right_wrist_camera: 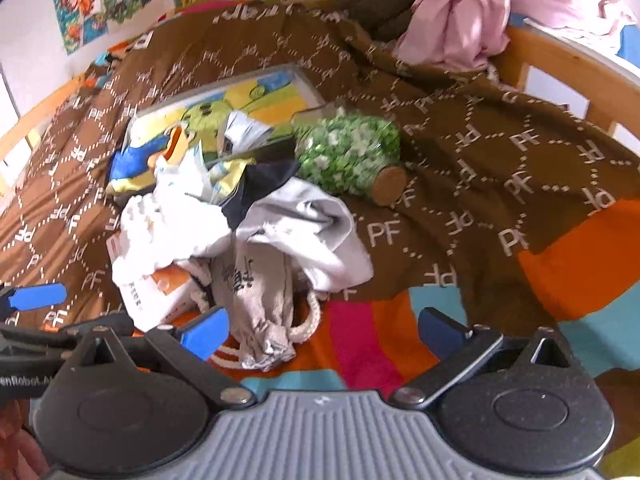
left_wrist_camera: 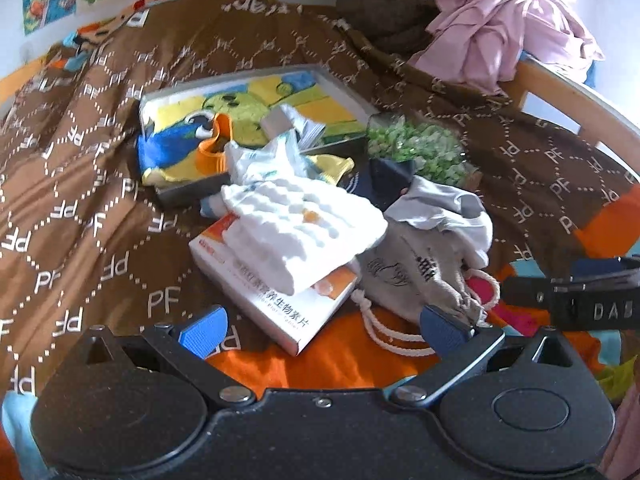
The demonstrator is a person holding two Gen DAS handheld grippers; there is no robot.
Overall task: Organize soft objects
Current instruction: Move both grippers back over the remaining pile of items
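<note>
- Drawstring bag (left_wrist_camera: 416,276), grey with printed marks, lying on the blanket (left_wrist_camera: 100,184) at 1 o'clock of the left gripper (left_wrist_camera: 324,330), gathered mouth touching the right blue pad.
- Left gripper spread wide, clamping nothing.
- Right gripper (right_wrist_camera: 324,330) likewise spread wide, bag (right_wrist_camera: 256,296) at 11 o'clock, beside its left pad.
- White cloth (left_wrist_camera: 304,232) draped over a box (left_wrist_camera: 276,300), 12 o'clock.

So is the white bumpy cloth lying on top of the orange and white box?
Yes, in the left wrist view the white bumpy cloth drapes over the upper part of the orange and white box.
</note>
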